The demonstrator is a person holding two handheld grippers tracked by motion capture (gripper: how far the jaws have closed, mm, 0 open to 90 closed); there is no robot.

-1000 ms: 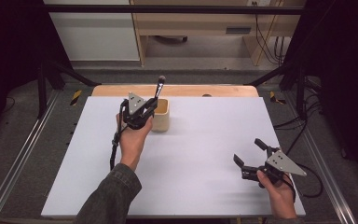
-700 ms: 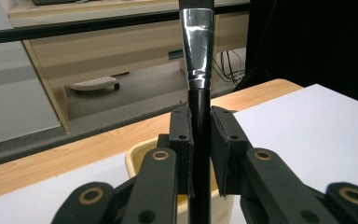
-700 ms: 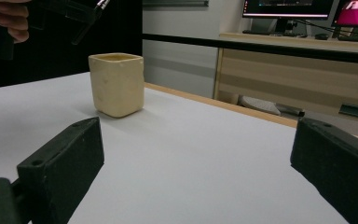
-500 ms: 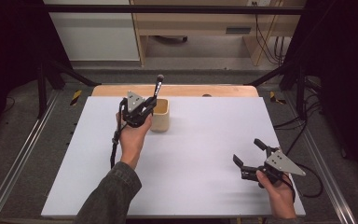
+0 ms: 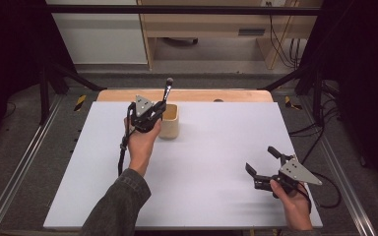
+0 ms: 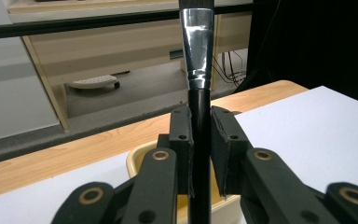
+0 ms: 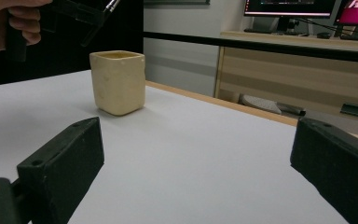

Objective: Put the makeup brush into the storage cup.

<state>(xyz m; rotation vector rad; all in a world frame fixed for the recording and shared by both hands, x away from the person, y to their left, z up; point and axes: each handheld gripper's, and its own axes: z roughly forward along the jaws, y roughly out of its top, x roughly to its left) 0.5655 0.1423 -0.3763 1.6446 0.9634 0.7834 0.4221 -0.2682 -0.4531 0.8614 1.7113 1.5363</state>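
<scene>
My left gripper [image 5: 156, 109] is shut on a black-handled paintbrush [image 5: 167, 90] with a silver ferrule [image 6: 197, 51], held upright just above the left side of a cream square cup [image 5: 170, 121]. In the left gripper view the brush handle [image 6: 199, 154] is pinched between the two pads, and the cup rim [image 6: 137, 160] sits right below. The cup [image 7: 118, 82] stands on the white table sheet [image 5: 211, 147]. My right gripper [image 5: 262, 160] hovers open near the front right of the sheet, with nothing between its wide-apart fingers [image 7: 63, 163].
A wooden strip [image 5: 226, 95] runs along the table's far edge. Dark metal frame legs [image 5: 47, 81] and cables [image 5: 315, 132] flank the table. A wooden cabinet [image 5: 202, 29] stands behind, and monitors [image 7: 307, 9] sit on a desk farther off.
My left gripper has lifted the paintbrush slightly and tipped it more upright over the cup. The right gripper has stayed in place, open.
</scene>
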